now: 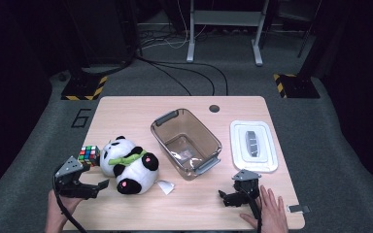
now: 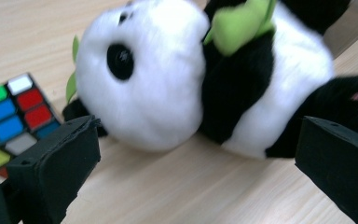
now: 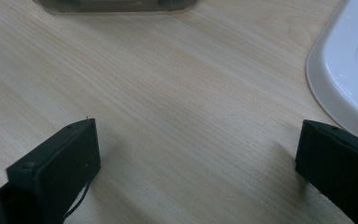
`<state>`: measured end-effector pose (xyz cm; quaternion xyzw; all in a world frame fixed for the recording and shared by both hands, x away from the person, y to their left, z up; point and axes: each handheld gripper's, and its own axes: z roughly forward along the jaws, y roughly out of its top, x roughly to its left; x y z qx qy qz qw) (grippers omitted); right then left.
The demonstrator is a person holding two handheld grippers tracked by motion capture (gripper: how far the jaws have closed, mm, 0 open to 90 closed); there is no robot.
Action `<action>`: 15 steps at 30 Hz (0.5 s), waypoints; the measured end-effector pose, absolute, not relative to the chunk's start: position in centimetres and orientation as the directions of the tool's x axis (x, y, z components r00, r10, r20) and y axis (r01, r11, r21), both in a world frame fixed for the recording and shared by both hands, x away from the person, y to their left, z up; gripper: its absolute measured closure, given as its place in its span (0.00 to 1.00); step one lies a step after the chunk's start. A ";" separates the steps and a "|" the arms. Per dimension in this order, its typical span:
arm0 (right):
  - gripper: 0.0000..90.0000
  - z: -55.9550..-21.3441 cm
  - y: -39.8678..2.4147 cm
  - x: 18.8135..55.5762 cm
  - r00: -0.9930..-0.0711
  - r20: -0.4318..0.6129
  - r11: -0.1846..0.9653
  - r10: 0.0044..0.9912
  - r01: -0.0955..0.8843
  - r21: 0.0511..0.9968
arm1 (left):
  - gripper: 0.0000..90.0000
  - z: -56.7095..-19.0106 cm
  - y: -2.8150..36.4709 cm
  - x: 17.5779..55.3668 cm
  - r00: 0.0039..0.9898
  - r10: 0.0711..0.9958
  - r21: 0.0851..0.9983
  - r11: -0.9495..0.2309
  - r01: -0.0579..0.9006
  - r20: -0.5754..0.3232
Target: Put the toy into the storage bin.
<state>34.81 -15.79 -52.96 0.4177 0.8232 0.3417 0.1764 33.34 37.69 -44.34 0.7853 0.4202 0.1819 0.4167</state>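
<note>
We hold the left tool (image 1: 97, 187) low over the near left part of the counter (image 1: 194, 208), its jaws spread wide apart and empty, pointing right toward the plush panda (image 1: 128, 165). Our left hand (image 1: 58, 201) grips it from below at the counter's near edge, forearm coming up from the bottom of the high view, and the cable trails back along it. In the left gripper view the panda (image 2: 177, 79) lies on its side just beyond the open jaws, head to the left of that view and body to the right, a green leaf piece across its chest; the jaws do not touch it. The colour cube (image 1: 89, 155) sits just beside the panda's head, on the far side of our left tool, and shows at the left edge of the left gripper view (image 2: 14, 116).

Our right tool (image 1: 229, 198) rests near the counter's front right, jaws likewise wide apart with nothing between them. The right hand (image 1: 271, 211) lies flat and open beside it, fingers spread on the wood. Ahead of it stand the clear brown bin (image 1: 162, 127), set at an angle mid-counter, and the white lid (image 1: 267, 167) to its right, whose rim shows at the right of the right gripper view (image 3: 335, 88).
</note>
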 end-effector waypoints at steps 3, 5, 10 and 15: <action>0.00 -53.0 -15.7 34.8 -0.580 -0.005 0.412 0.815 0.572 0.710 | 0.00 -43.6 36.9 33.8 0.605 0.795 0.808 -0.324 0.492 -0.050; 0.00 -53.0 -15.7 34.8 -0.579 -0.005 0.411 0.815 0.573 0.709 | 0.00 -43.2 36.2 34.2 0.620 0.784 0.805 -0.348 0.481 -0.032; 0.00 -53.0 -15.6 34.8 -0.574 -0.004 0.406 0.819 0.575 0.710 | 0.00 -42.9 34.8 35.5 0.646 0.763 0.790 -0.385 0.478 -0.018; 0.00 -53.0 -15.6 34.8 -0.568 -0.002 0.402 0.823 0.578 0.710 | 0.00 -42.8 33.9 36.3 0.664 0.747 0.781 -0.404 0.476 -0.018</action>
